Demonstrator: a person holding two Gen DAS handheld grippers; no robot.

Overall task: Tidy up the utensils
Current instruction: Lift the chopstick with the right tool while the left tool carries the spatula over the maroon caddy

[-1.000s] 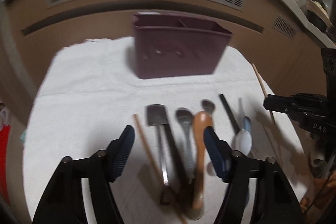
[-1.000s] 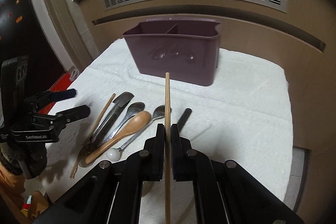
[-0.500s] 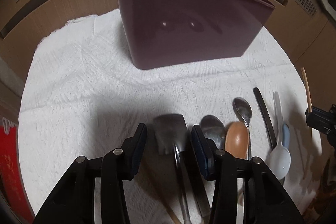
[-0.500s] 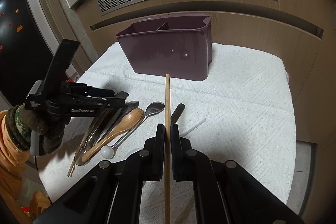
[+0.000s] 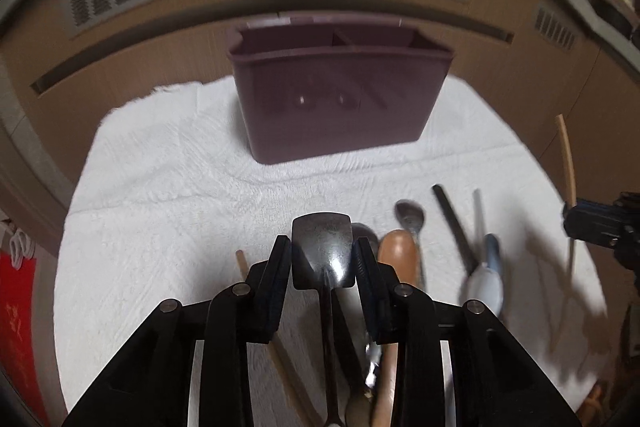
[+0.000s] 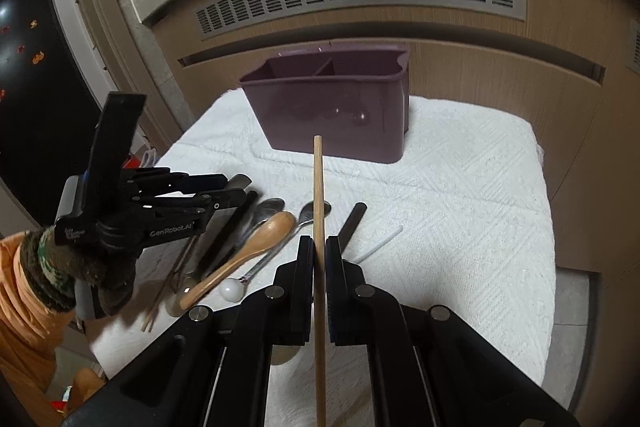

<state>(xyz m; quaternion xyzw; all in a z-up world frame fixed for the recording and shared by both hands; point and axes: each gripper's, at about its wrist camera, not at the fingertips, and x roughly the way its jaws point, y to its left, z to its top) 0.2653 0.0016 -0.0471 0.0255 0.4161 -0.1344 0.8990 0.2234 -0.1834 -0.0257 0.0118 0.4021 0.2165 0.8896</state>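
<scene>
On the white towel (image 6: pixel 460 187) at the centre of both views, the sorting looks barely begun. Most utensils lie loose in a fan at lower left of the right wrist view: a wooden spoon (image 6: pixel 248 253), two metal spoons (image 6: pixel 312 213), a black-handled piece (image 6: pixel 352 223), a thin white stick (image 6: pixel 378 245) and a pair of chopsticks (image 6: pixel 168 287).

Two pieces are in hand. The right gripper (image 6: pixel 319 259) has its jaws closed on a single wooden chopstick (image 6: pixel 318 187), which points up the frame toward the holder. The left gripper (image 5: pixel 323 263) has just been closing its jaws around the head of a metal spatula (image 5: pixel 322 247); the pads sit right against the blade's edges in the left wrist view, and the blade appears lifted clear of the pile, so I judge it gripped.

Above the pile, in the upper middle of each frame, stands the maroon utensil holder (image 5: pixel 336 107), upright on the towel, with a divider splitting it into two compartments. Nothing sticks up above its rim, and what I can see of the insides looks empty; the bottoms are hidden.

Everything, then, remains to go in: the chopstick and spatula first, by my reckoning, then the rest of the fan.
</scene>
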